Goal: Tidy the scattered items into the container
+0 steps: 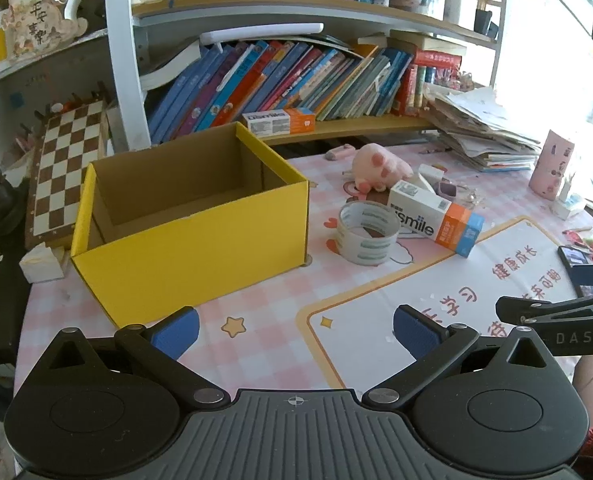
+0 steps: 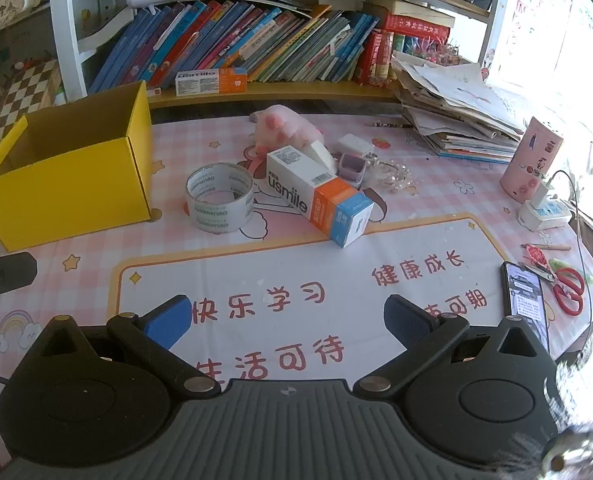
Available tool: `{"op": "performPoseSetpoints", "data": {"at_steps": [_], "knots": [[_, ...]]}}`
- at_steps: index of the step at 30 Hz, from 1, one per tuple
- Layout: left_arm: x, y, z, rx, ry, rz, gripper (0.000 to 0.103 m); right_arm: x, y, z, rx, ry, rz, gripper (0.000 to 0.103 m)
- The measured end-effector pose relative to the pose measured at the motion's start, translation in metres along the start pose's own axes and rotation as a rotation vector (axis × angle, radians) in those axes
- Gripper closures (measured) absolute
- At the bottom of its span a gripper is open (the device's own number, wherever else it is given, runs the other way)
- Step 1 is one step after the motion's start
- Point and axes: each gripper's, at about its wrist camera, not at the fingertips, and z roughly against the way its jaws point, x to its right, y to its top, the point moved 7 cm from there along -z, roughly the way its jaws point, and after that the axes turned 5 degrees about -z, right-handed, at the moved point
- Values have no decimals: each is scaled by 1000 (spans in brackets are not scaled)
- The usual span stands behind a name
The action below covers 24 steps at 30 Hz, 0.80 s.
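An open yellow cardboard box [image 1: 192, 240] stands on the desk's left side, its inside bare; it also shows in the right wrist view [image 2: 72, 184]. To its right lie a roll of clear tape [image 1: 367, 233] [image 2: 219, 198], a white-orange-blue usmile box [image 1: 436, 218] [image 2: 320, 196], a pink plush toy [image 1: 378, 166] [image 2: 286, 128] and a small purple case [image 2: 352, 166]. My left gripper [image 1: 296, 328] is open and empty, low over the desk in front of the yellow box. My right gripper [image 2: 288, 320] is open and empty over the white mat, short of the tape and usmile box.
A pink checked mat [image 2: 296, 272] covers the desk. A phone [image 2: 526, 304], red scissors [image 2: 568, 288], a power strip [image 2: 544, 210] and a pink cup [image 2: 532, 160] sit at the right. A paper stack [image 2: 456, 116], bookshelf [image 2: 256, 88] and chessboard [image 1: 68, 176] border the back.
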Motion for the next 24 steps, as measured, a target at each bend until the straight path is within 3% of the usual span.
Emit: {"op": "performPoseSetpoints", "data": {"at_steps": [24], "knots": [[-1,-11,-6,-18,-11,25,0,-6,1,0,-8,-3,12,0]]}}
